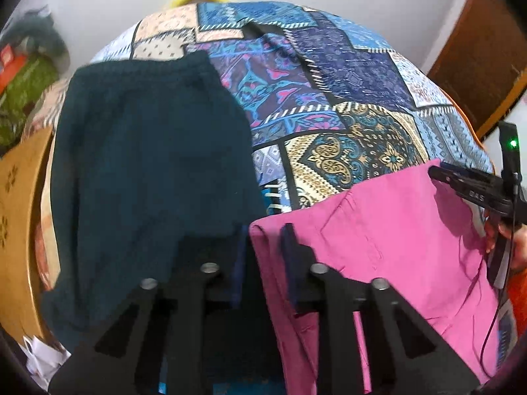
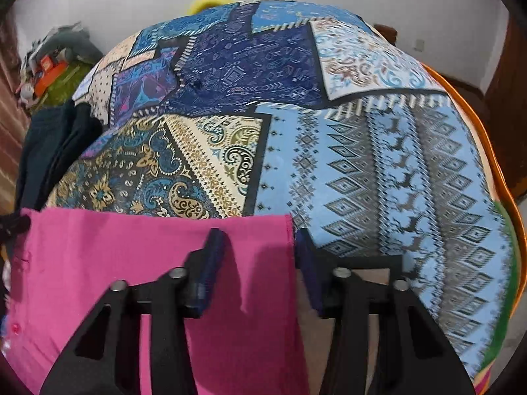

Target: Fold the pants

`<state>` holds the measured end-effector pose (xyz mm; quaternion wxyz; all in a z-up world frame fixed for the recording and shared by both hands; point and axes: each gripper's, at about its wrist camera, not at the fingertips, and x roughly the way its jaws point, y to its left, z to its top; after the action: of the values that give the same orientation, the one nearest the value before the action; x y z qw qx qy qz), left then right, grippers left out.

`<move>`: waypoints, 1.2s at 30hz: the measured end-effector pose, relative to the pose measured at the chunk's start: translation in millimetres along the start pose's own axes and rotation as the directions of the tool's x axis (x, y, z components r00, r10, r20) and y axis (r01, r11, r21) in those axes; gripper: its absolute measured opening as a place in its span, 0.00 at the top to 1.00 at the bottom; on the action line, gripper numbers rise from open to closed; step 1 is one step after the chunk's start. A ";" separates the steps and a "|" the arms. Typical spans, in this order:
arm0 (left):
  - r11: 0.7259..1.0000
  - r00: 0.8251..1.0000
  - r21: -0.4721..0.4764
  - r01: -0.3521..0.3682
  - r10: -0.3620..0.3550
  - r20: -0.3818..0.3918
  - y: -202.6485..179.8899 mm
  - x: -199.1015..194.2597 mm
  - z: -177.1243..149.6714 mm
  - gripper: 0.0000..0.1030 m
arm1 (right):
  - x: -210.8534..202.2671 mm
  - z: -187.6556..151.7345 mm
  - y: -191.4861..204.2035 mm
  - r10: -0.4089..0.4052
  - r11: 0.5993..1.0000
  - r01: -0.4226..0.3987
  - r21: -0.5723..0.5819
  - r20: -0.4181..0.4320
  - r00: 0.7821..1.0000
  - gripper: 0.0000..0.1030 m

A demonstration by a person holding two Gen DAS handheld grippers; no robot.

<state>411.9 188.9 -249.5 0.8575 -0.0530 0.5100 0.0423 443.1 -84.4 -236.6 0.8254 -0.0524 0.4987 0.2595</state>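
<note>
Pink pants [image 1: 388, 230] lie on a patchwork bedspread [image 1: 329, 98] at the near edge. My left gripper [image 1: 262, 233] is open, its jaws astride the pants' left corner, with the cloth edge between them. My right gripper [image 2: 260, 243] is open over the pants' [image 2: 131, 263] right corner, and the cloth's hem lies between the fingers [image 2: 214, 256]. The right gripper also shows in the left wrist view [image 1: 461, 187] at the pants' far right edge.
A dark teal garment [image 1: 148, 164] lies folded on the bed to the left of the pink pants, and shows in the right wrist view [image 2: 49, 151]. A pile of clothes [image 1: 26, 82] sits at far left. A wooden door [image 1: 487, 65] stands at right.
</note>
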 end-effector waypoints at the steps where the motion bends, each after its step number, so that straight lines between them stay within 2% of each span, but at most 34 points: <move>1: 1.000 1.000 0.016 -0.019 0.019 0.007 -2.9 -0.3 -0.5 0.88 | 1.5 -0.8 3.1 -0.003 1.000 0.003 -0.015 0.002 1.000 0.81; 3: 0.999 0.999 0.030 -0.044 0.043 0.018 -6.2 -1.9 -1.6 0.89 | 0.9 -1.9 6.1 -0.001 1.000 0.001 -0.023 0.007 1.000 0.95; 6: 0.998 0.998 0.031 -0.055 0.054 0.042 -5.9 -10.8 -0.8 0.92 | -8.0 -2.6 6.7 -0.005 1.000 0.006 -0.025 0.036 0.999 0.96; 11: 0.996 0.992 0.030 -0.082 0.078 0.095 -2.3 -37.7 10.4 0.92 | -48.2 5.5 2.1 0.017 1.000 -0.014 -0.017 0.138 0.990 0.97; 17: 0.995 0.978 0.025 -0.093 0.086 0.189 -4.3 -88.5 23.7 0.93 | -111.5 21.6 6.9 0.047 0.999 -0.042 -0.024 0.270 0.962 0.97; 20: 0.994 0.974 0.037 -0.099 0.090 0.206 -10.8 -105.1 20.2 0.93 | -131.9 23.7 12.2 0.046 0.999 -0.035 -0.041 0.306 0.951 0.97; 26: 0.992 0.969 0.077 -0.100 0.079 0.235 -31.4 -137.9 -9.6 0.94 | -159.1 -0.9 14.4 0.062 0.997 -0.041 -0.070 0.324 0.944 0.97; 36: 0.993 0.968 0.110 -0.047 0.018 0.250 -56.1 -183.1 -75.4 0.94 | -191.5 -60.3 6.9 0.084 0.994 -0.057 -0.092 0.314 0.946 0.97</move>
<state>266.2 119.8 -121.6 0.9155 0.0106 0.4008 0.0332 321.4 -171.3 -102.5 0.8821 -0.0258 0.3501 0.3141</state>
